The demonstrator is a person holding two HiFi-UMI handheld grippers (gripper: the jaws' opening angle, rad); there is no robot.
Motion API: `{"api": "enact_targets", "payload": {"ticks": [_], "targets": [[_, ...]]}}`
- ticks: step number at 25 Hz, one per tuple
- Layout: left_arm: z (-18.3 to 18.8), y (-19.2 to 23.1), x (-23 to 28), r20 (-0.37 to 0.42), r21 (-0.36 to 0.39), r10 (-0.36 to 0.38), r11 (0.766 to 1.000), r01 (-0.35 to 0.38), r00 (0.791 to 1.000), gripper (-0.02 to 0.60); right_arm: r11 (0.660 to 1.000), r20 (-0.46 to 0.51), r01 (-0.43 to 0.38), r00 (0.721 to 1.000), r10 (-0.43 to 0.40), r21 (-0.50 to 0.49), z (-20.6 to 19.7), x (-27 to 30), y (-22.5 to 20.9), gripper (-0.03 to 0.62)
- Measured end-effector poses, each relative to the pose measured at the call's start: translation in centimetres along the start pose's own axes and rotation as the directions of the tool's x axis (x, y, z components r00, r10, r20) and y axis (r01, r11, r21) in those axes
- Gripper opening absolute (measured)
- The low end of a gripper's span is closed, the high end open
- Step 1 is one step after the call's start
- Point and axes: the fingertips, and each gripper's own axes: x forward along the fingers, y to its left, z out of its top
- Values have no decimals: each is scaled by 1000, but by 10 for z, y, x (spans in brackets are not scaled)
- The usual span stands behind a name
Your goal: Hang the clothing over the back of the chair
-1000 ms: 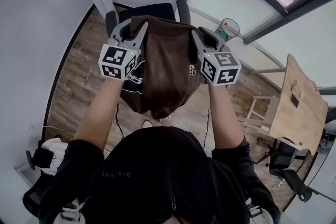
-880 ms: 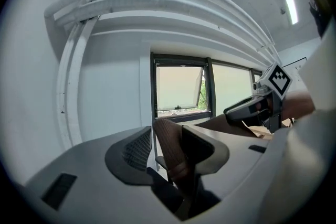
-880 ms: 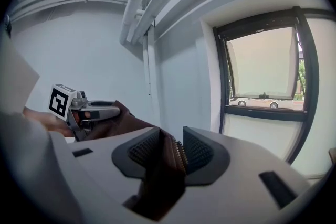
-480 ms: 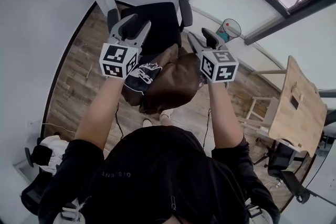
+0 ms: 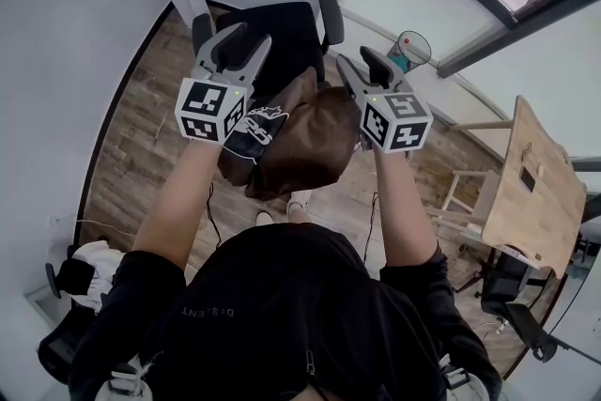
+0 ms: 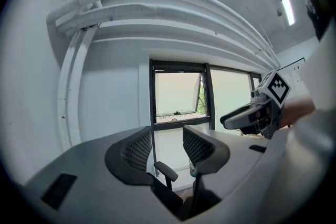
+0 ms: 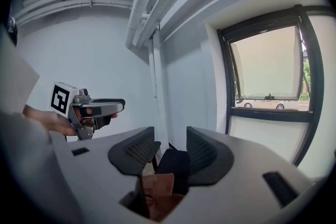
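A brown garment (image 5: pixel 305 141) with a black printed part (image 5: pixel 252 132) lies bunched over the near side of the black office chair (image 5: pixel 282 33), hiding its backrest. My left gripper (image 5: pixel 237 40) is held above the garment's left side and my right gripper (image 5: pixel 361 63) above its right side, both open. The left jaws have just been opening; the right jaws opened and then closed a little. Nothing is between either pair. In the left gripper view, the left gripper (image 6: pixel 168 149) frames a chair armrest (image 6: pixel 167 171). In the right gripper view, the right gripper (image 7: pixel 170 152) has the garment (image 7: pixel 160 194) below its jaws.
A wooden table (image 5: pixel 535 192) stands at the right, with another black chair (image 5: pixel 512 300) beneath it. A round teal and red object (image 5: pixel 408 49) sits by the window wall. A white and black bundle (image 5: pixel 84 282) lies at the lower left. Cables run over the wood floor.
A second ago both grippers held the brown garment spread high over the chair. They have let go of it, and it has dropped into a lower, bunched heap on the chair.
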Motion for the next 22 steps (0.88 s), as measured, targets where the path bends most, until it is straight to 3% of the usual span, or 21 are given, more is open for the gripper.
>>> {"api": "enact_targets", "payload": {"ticks": [4, 9, 16, 22], "targets": [[12, -13, -10, 23, -1, -35, 999, 35, 999, 179, 999, 51, -9, 999, 11, -39, 12, -16, 14, 103], [29, -38, -31, 58, 6, -106, 994, 106, 993, 85, 995, 117, -14, 993, 25, -95, 26, -42, 38, -1], [52, -70, -71, 112, 25, -176, 984, 174, 978, 20, 988, 186, -38, 980, 66, -149, 40, -86, 80, -8], [54, -93, -103, 132, 30, -212, 977, 210, 968, 18, 985, 206, -50, 975, 84, -165, 30, -115, 106, -6]]}}
